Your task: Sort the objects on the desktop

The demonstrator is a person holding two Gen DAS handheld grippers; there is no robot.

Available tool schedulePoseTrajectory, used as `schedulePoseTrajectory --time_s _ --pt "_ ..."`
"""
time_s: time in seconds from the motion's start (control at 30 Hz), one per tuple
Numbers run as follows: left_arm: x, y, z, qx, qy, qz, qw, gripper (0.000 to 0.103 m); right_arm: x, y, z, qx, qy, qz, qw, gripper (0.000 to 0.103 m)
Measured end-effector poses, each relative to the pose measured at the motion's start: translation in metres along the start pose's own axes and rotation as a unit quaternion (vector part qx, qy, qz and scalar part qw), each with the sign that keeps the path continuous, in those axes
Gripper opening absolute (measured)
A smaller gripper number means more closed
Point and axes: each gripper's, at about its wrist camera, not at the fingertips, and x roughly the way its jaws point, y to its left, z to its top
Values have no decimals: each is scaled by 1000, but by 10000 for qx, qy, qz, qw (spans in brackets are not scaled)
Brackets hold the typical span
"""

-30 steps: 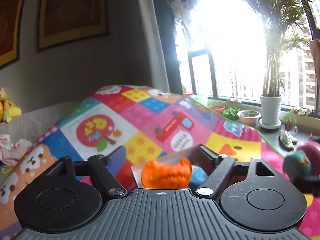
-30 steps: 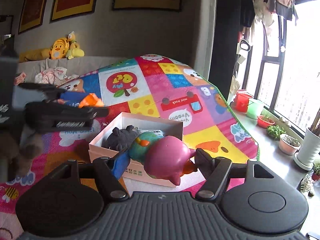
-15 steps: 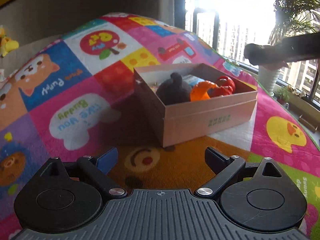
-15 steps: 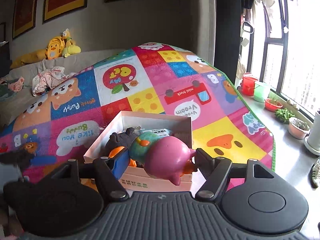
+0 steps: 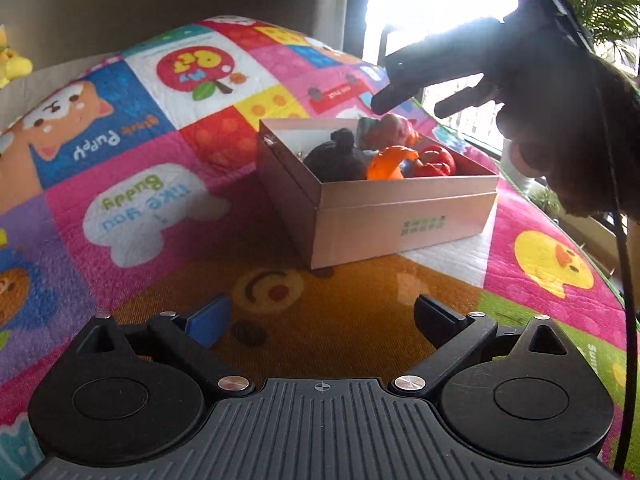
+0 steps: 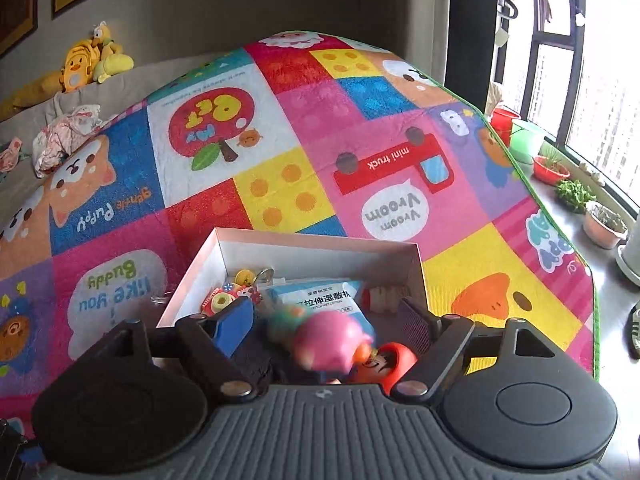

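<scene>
A pink cardboard box (image 5: 400,216) stands on the play mat, holding a black plush (image 5: 336,160), an orange toy (image 5: 390,162) and a red toy (image 5: 436,160). My left gripper (image 5: 320,312) hangs low over the mat in front of the box, its jaws opening with nothing between them. My right gripper (image 6: 326,320) is above the box (image 6: 316,242), and the left wrist view shows it as a dark shape (image 5: 424,98). Its jaws are opening. The pink and green toy (image 6: 328,340) is blurred between them, clear of both pads.
A bright patchwork play mat (image 5: 140,208) covers the surface; its green edge (image 6: 560,232) runs along the right. Plant pots (image 6: 604,224) line the windowsill beyond. Plush toys (image 6: 92,60) and cloth lie on the sofa at left. A wipes pack (image 6: 316,300) lies in the box.
My left gripper let go of the orange toy, which now lies in the box, and sank back to the mat. My right gripper moved over the box and opened off the pink toy.
</scene>
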Motion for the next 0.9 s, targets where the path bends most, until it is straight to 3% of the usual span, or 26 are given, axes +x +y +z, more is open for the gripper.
schedulePoseTrajectory --time_s 0.23,0.33,0.4,0.47,0.67,0.8,0.83,0.87,0.9 --pt "-1 -3 -1 40 -26 44 10000 101 -23 23 -30 -282 237 781 9963 76" --pt "-5 -9 -3 268 -182 2 9995 101 -4 38 -36 -410 513 601 9960 63" --pt "-8 -14 -5 397 -297 -6 9988 101 10 40 -37 -346 781 529 9949 40" --pt "-9 -15 -5 429 -331 -22 9985 101 10 37 -35 -309 808 461 9952 37" --pt "-6 -13 -4 364 -255 -64 9990 101 -16 27 6 -83 91 396 9991 37" --pt "-6 -12 -4 337 -244 -64 9991 101 6 31 42 166 -269 510 9982 38" --pt "-6 -11 -4 316 -245 -51 9992 101 16 32 49 186 -364 446 9982 43" --pt "-7 -11 -5 291 -250 -42 9993 101 23 33 53 184 -438 317 9984 59" --pt "-7 -10 -5 262 -257 -36 9993 101 33 33 58 124 -514 110 9985 62"
